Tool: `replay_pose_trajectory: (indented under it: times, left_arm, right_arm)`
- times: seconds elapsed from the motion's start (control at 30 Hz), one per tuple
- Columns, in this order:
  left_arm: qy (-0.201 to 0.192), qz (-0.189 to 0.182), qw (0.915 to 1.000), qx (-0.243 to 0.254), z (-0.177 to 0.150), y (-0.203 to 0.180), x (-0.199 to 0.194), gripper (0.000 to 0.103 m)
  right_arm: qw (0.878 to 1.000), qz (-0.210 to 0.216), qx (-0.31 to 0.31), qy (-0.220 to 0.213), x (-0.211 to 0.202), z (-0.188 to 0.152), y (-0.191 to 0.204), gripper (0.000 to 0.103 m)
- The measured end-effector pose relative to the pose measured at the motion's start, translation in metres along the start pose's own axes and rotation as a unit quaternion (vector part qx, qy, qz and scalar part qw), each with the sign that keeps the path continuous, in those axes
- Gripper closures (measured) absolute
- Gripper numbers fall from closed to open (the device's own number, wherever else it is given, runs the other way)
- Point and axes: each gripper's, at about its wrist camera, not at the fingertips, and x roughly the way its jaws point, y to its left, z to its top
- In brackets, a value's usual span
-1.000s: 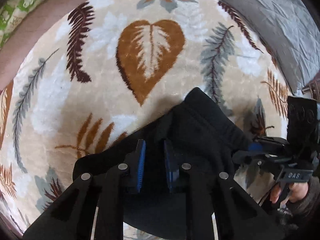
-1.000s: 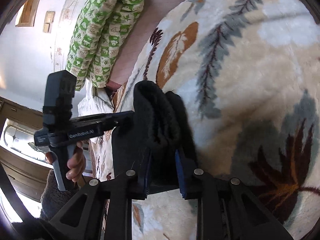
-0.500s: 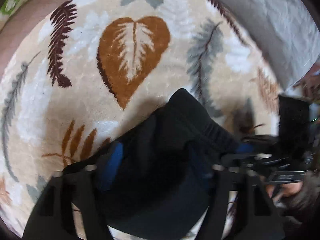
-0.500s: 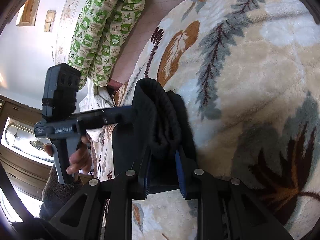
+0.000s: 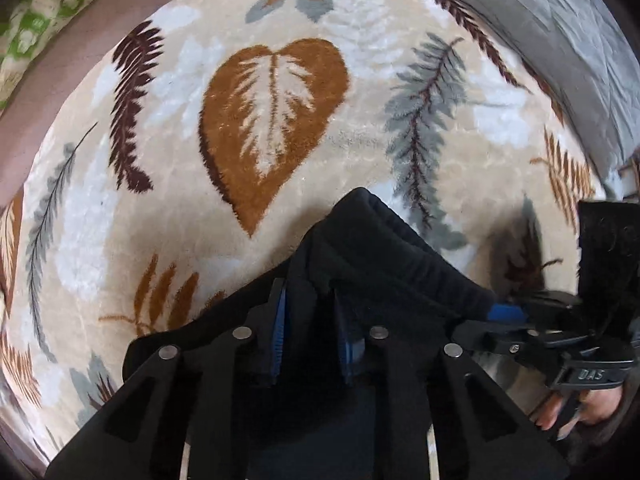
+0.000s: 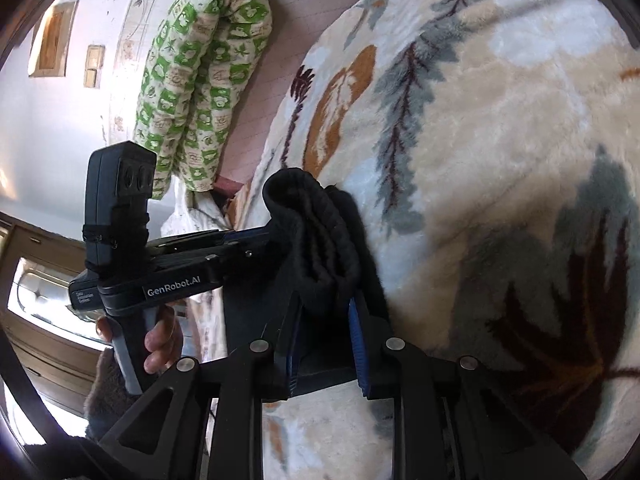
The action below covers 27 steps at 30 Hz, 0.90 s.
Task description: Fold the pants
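The black pants (image 5: 384, 264) hang bunched between both grippers above a cream blanket with a leaf pattern (image 5: 272, 120). My left gripper (image 5: 310, 300) is shut on a fold of the black fabric at the bottom centre of the left wrist view. My right gripper (image 6: 324, 312) is shut on the thick ribbed edge of the pants (image 6: 316, 236) in the right wrist view. Each gripper shows in the other's view: the right one (image 5: 500, 314) at the right, the left one (image 6: 256, 240) at the left, both clamped on the same bunch.
A green and white patterned quilt (image 6: 200, 80) lies rolled at the far edge of the bed. A grey quilted cover (image 5: 560, 32) lies at the upper right. A wooden cabinet (image 6: 32, 320) and a white wall (image 6: 40, 140) stand beyond the bed.
The left wrist view blurred half a second ago as the left gripper moved. The pants stay bunched and held by both grippers, now slightly lower in the left wrist view.
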Motion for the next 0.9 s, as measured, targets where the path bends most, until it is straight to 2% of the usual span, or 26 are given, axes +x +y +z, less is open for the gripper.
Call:
replay_pose_trajectory:
  times: [0.13, 0.2, 0.23, 0.33, 0.43, 0.5, 0.53, 0.57, 0.67, 0.77, 0.9]
  left_arm:
    - [-0.039, -0.048, 0.9954, -0.073, -0.011, 0.02, -0.036, 0.082]
    - [-0.06, -0.055, 0.9888, -0.125, -0.026, 0.037, -0.055, 0.082]
    - [-0.069, -0.06, 0.9845, -0.149, -0.036, 0.046, -0.063, 0.081]
    - [-0.082, -0.068, 0.9688, -0.224, -0.07, 0.063, -0.074, 0.081]
    - [-0.088, -0.078, 0.9499, -0.29, -0.11, 0.067, -0.07, 0.08]
    - [-0.088, -0.101, 0.9381, -0.319, -0.132, 0.069, -0.062, 0.08]
    - [-0.088, -0.117, 0.9304, -0.336, -0.141, 0.069, -0.058, 0.08]
    - [-0.091, -0.14, 0.9207, -0.353, -0.15, 0.07, -0.053, 0.08]
    - [-0.098, -0.184, 0.897, -0.39, -0.173, 0.071, -0.042, 0.08]
    - [-0.097, -0.185, 0.8896, -0.406, -0.181, 0.071, -0.034, 0.08]
    - [-0.098, -0.209, 0.8752, -0.425, -0.181, 0.072, -0.024, 0.079]
  right_arm:
    - [1.0, 0.013, 0.016, -0.002, -0.011, -0.001, 0.0, 0.079]
    - [1.0, 0.014, 0.019, -0.002, -0.022, -0.001, 0.004, 0.07]
    - [1.0, 0.007, 0.017, -0.006, -0.028, -0.001, 0.006, 0.065]
    - [1.0, -0.008, 0.0, -0.025, -0.053, 0.005, 0.014, 0.06]
    - [1.0, -0.011, -0.013, -0.026, -0.064, 0.015, 0.026, 0.046]
    - [0.999, -0.004, -0.043, -0.009, -0.059, 0.023, 0.042, 0.045]
    - [0.998, -0.003, -0.056, 0.001, -0.054, 0.026, 0.049, 0.041]
    - [0.997, -0.012, -0.078, 0.022, -0.044, 0.031, 0.058, 0.035]
    - [0.99, -0.048, -0.118, 0.06, -0.022, 0.038, 0.069, 0.035]
    - [0.986, -0.065, -0.13, 0.085, -0.01, 0.045, 0.064, 0.035]
    - [0.983, -0.041, -0.116, 0.135, 0.006, 0.052, 0.05, 0.035]
